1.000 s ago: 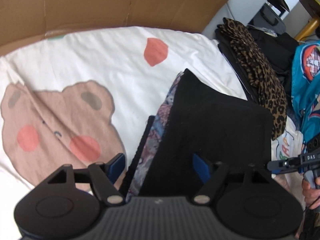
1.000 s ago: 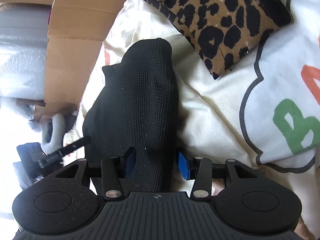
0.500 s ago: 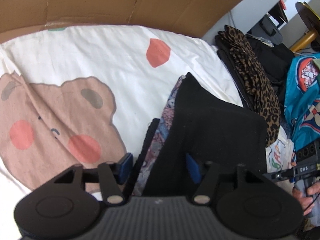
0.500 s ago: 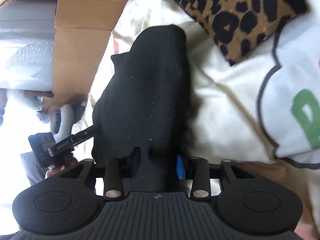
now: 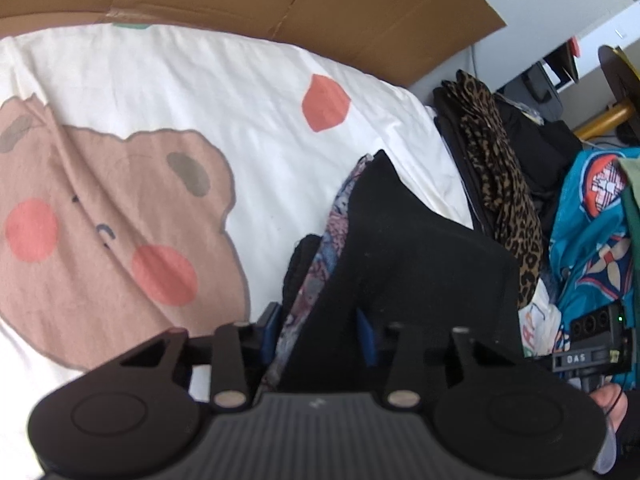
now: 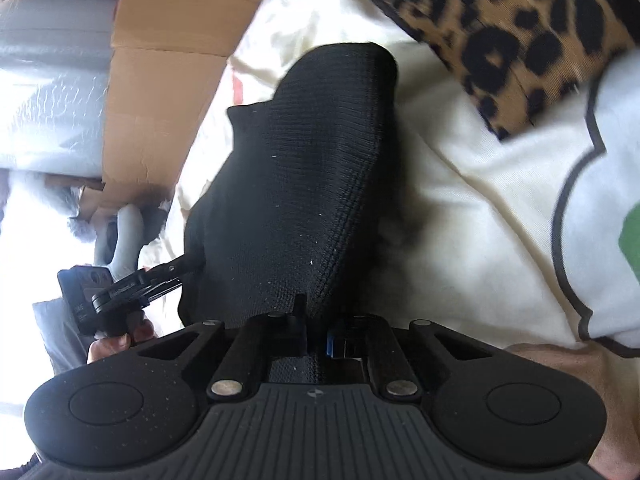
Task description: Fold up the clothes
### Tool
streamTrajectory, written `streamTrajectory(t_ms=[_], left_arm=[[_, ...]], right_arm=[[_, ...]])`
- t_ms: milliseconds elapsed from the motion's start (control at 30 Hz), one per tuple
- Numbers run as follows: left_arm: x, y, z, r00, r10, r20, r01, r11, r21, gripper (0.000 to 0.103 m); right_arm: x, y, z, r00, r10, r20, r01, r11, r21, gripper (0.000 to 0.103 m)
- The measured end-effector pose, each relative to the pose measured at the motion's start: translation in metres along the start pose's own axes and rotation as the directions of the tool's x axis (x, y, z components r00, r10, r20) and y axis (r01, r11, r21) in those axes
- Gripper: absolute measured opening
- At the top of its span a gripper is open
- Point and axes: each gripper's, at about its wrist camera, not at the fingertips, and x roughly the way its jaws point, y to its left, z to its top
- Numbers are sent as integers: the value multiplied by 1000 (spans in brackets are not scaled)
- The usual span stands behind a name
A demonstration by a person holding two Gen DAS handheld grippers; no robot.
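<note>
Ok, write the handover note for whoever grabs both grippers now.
Right gripper: just closed, shut on the near edge of the black knit garment.
Left gripper: jaws just closing around the same black garment's other end and the patterned fabric beside it; pads look in contact, grip unconfirmed.
Both lie on the bear-print sheet, leopard-print stack beyond.
Done: both ends gripped.
Left: lift and fold.

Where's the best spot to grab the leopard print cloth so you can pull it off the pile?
Probably the leopard print cloth by its pointed corner, which lies flat on the white sheet and sticks out toward the camera. Come in from the sheet side, low and level, sliding one finger under the hemmed edge. The rest is draped over dark clothes, harder to separate.
</note>
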Motion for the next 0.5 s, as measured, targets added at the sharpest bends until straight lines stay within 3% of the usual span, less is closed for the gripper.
streamTrajectory(t_ms=[500], left_arm=[[4, -8, -10, 999, -26, -32, 23, 996, -91, 37]], right_arm=[[-32, 20, 20, 998, -53, 19, 54, 998, -32, 6]])
